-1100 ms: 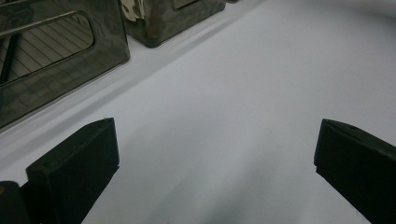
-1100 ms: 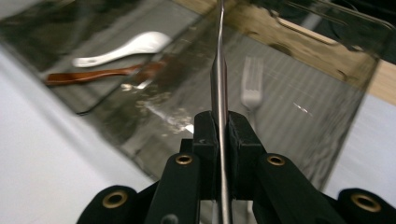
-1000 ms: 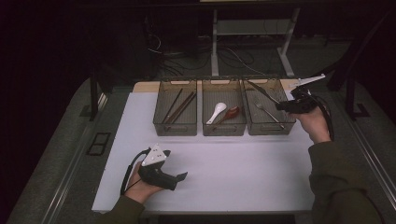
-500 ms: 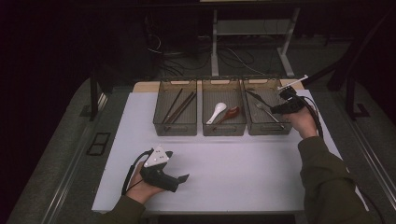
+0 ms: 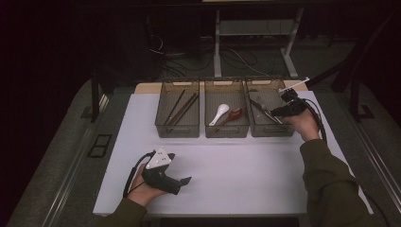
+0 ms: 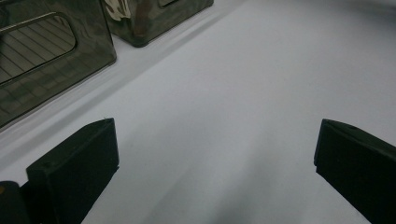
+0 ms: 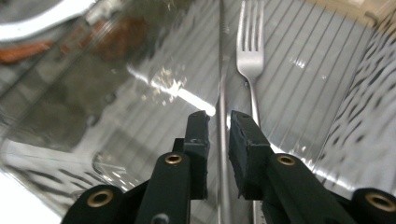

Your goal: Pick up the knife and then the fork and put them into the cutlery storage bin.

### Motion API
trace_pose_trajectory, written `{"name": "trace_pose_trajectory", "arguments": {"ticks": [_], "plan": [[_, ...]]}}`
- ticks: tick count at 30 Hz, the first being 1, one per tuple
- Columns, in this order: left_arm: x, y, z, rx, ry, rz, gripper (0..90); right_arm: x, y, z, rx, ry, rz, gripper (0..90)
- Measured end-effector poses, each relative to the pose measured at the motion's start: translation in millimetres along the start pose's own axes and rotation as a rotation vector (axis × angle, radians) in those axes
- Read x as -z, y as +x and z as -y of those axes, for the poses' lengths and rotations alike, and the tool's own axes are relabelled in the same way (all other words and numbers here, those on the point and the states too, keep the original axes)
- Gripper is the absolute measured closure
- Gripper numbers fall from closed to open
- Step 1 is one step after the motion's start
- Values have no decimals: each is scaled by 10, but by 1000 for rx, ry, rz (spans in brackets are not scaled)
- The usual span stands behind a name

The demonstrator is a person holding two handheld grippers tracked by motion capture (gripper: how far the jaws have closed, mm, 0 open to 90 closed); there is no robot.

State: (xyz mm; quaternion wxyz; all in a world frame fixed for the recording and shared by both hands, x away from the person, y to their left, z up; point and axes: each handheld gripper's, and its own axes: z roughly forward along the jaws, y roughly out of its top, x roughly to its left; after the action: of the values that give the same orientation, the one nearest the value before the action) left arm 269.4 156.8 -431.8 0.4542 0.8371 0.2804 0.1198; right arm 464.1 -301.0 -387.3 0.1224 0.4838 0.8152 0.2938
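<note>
My right gripper (image 5: 275, 112) (image 7: 218, 116) reaches down into the right-hand mesh bin (image 5: 270, 129). Its jaws have just been opening and now stand a narrow gap apart. A thin metal knife (image 7: 221, 70), seen edge-on, runs between them, and the pads do not press on it. A steel fork (image 7: 251, 51) lies just beside the knife on the bin floor. My left gripper (image 5: 186, 180) (image 6: 215, 140) rests on the white table (image 5: 246, 165) near the front edge, jaws wide open with nothing between them.
Three mesh bins stand in a row at the back of the table. The left bin (image 5: 177, 126) holds dark chopsticks (image 5: 182, 106). The middle bin (image 5: 226, 129) holds a white spoon (image 5: 219, 115) and a red-brown one (image 5: 235, 114). Cables and table legs lie beyond.
My right hand has come down and slightly left, lowering its gripper into the right-hand bin. The left hand and its gripper have stayed where they were.
</note>
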Motion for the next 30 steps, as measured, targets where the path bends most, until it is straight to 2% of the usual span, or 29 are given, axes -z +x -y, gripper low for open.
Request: {"name": "trace_pose_trajectory", "arguments": {"ticks": [4,7,10,11,16,24,30], "plan": [[3,4,1,-1,-2,0,0,130,-29,15,-38,-100,-24,572],[9,5,1,-2,-4,1,0,207,-33,40,-48,-145,-52,495],[7,10,3,-1,-2,3,0,278,-10,77,-56,-188,-101,443],[6,13,4,-2,0,4,0,299,-1,94,-55,-202,-120,400],[9,18,5,1,5,-1,0,381,107,214,-19,-245,-155,333],[12,17,9,-3,6,-4,0,471,317,425,38,-288,-171,274],[17,25,11,8,6,-2,0,519,495,575,83,-303,-161,231]]}}
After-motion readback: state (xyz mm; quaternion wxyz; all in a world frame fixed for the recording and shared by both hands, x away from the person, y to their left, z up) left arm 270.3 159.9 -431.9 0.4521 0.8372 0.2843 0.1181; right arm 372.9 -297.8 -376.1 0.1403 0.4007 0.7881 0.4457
